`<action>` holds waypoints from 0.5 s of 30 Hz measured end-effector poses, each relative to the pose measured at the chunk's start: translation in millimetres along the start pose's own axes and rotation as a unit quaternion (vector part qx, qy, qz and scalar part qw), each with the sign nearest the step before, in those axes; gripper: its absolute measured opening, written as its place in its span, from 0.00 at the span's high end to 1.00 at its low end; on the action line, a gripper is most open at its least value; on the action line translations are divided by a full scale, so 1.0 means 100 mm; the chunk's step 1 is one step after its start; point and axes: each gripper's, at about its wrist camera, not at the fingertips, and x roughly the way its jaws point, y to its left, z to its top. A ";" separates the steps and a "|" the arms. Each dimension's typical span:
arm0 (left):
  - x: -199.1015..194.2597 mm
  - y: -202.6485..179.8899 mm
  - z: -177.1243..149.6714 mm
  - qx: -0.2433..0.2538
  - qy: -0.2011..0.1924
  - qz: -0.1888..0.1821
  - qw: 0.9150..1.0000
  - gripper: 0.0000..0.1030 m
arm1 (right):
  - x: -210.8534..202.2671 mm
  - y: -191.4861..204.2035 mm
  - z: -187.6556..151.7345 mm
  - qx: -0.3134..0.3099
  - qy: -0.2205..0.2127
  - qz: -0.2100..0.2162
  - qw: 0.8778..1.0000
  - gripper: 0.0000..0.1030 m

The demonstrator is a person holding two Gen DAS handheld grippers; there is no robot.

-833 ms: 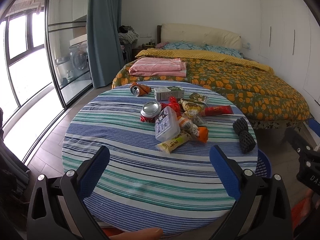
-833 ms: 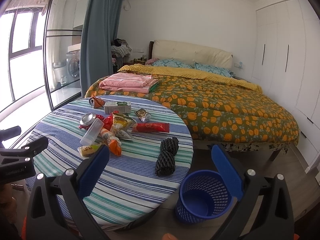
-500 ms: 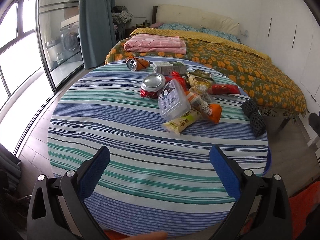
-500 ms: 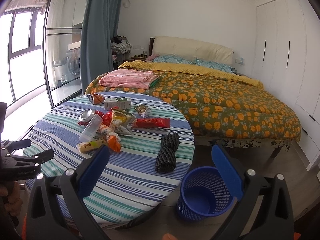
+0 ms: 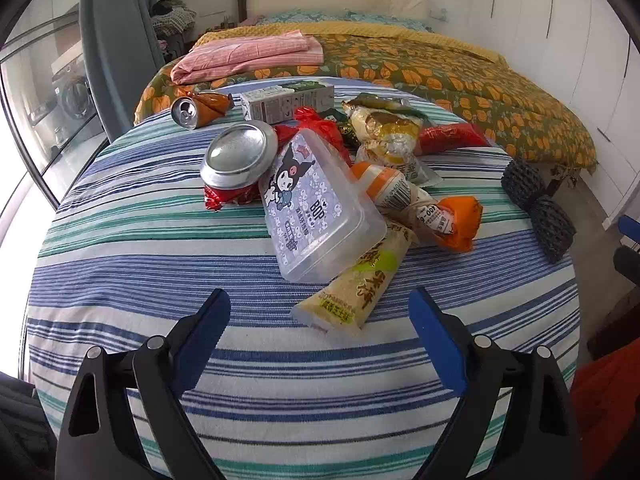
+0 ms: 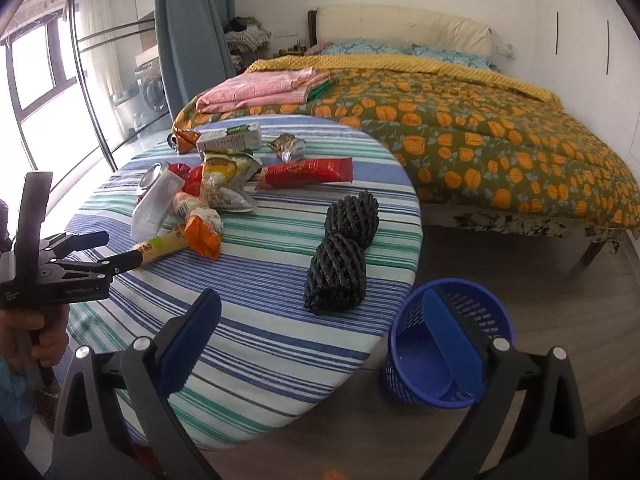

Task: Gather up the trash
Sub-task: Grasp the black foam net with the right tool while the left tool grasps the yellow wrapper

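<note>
A pile of trash lies on the round striped table point(image 5: 160, 272): a clear plastic box point(image 5: 316, 208), a yellow snack packet point(image 5: 356, 284), a crushed silver can point(image 5: 236, 156), an orange wrapper point(image 5: 456, 220), a red packet point(image 6: 308, 172), a small carton point(image 5: 288, 100) and black foam netting point(image 6: 340, 252). My left gripper point(image 5: 320, 320) is open and empty, just short of the yellow packet; it also shows in the right wrist view point(image 6: 100, 252). My right gripper point(image 6: 320, 332) is open and empty over the table's near right edge. A blue mesh bin point(image 6: 448, 340) stands on the floor beside the table.
A bed point(image 6: 480, 128) with an orange-flowered quilt and folded pink cloth point(image 6: 260, 88) stands close behind the table. Glass doors and a curtain point(image 6: 188, 32) are at the left. Wooden floor point(image 6: 560, 300) lies right of the table, with white wardrobes beyond.
My left gripper has moved forward over the table, close to the trash pile. My right gripper has moved in and lower toward the table edge and bin. Both stay open.
</note>
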 end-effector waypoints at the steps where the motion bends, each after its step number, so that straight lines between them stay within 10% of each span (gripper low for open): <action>1: 0.05 0.00 0.01 0.003 0.003 -0.001 1.000 0.15 | 0.09 0.00 0.04 0.000 0.009 0.003 1.000 0.11; 5: 0.18 0.02 0.02 0.010 0.018 -0.009 1.000 0.26 | 0.52 -0.08 0.21 0.016 0.050 0.005 0.999 0.21; 10: 0.18 -0.01 -0.03 0.015 0.020 -0.031 0.999 0.56 | 0.84 -0.19 0.28 0.044 0.095 0.008 0.995 0.59; 15: -0.03 -0.02 -0.17 -0.004 0.019 -0.050 0.999 0.65 | 0.67 -0.20 0.24 0.051 0.084 0.034 0.995 0.63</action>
